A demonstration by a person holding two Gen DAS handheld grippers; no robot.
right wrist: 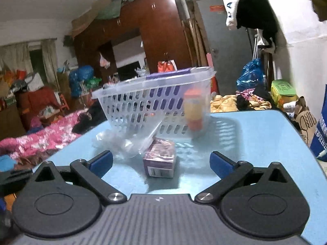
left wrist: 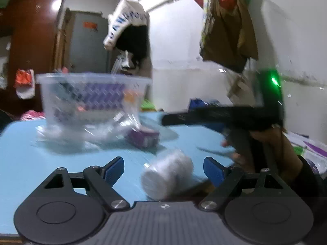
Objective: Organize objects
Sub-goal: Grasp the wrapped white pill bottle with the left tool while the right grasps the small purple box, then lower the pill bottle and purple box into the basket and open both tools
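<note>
A clear plastic basket [left wrist: 90, 96] [right wrist: 155, 100] stands on the light blue table [left wrist: 30, 163] [right wrist: 255, 143] with a purple box and an orange-capped bottle [right wrist: 194, 110] inside. A small purple box [left wrist: 143, 137] [right wrist: 160, 160] lies in front of it, next to crumpled clear plastic [right wrist: 122, 143]. A white wrapped roll [left wrist: 166, 173] lies on its side between the open fingers of my left gripper [left wrist: 163, 170], not clamped. My right gripper [right wrist: 161, 161] is open, its fingers either side of the small purple box. The right gripper body [left wrist: 235, 118] shows in the left wrist view.
The table's near right edge runs close to the roll. Beyond the table stand a dark wooden wardrobe [right wrist: 143, 30], a pink blanket [right wrist: 40, 140], bags and clothes. A white wall and hanging clothes [left wrist: 226, 26] are at the right.
</note>
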